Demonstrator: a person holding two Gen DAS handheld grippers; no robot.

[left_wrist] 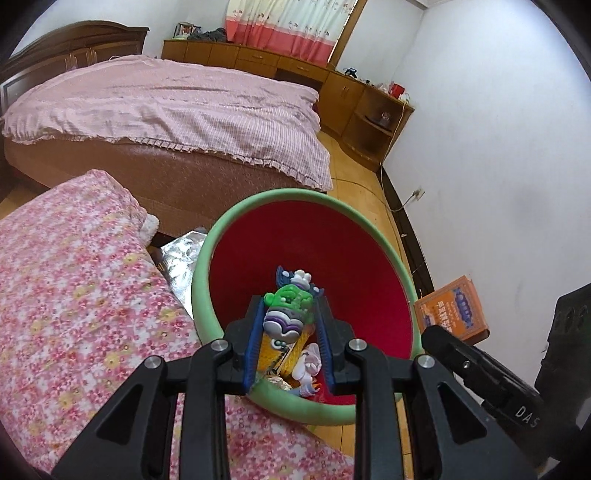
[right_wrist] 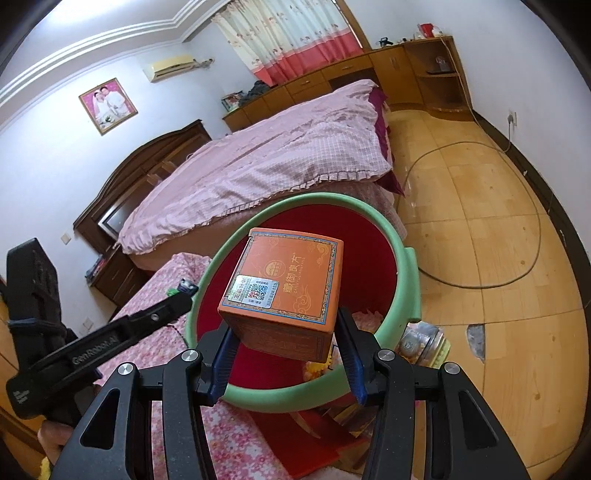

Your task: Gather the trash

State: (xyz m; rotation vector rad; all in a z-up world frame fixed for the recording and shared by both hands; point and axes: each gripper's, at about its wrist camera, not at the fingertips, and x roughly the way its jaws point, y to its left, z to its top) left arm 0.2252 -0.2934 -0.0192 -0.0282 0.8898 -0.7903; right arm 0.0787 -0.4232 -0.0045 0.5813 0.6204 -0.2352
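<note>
While one round red bin with a green rim (left_wrist: 207, 269) sat below, the left gripper (left_wrist: 290, 328) pinched one colourful printed snack wrapper (left_wrist: 286, 314) — the right gripper (right_wrist: 288, 343) clamped one orange cardboard box (right_wrist: 284, 284).

Both cameras ride on hand-held grippers and look steeply down along their own fingers, close above the green-rimmed bin (left_wrist: 201, 266), whose mouth fills the lower centre of each view. The left wrist view faces the bed (left_wrist: 166, 107) at 11 o'clock, with the white wall (left_wrist: 498, 147) at 3 o'clock. The right wrist view sits to its right, rolled so the bed (right_wrist: 266, 158) runs toward 12 o'clock and the wooden floor (right_wrist: 480, 229) spreads at 3 o'clock. They share bin, bed, the curtain (left_wrist: 288, 26) and the flowered cloth (left_wrist: 74, 295).
</note>
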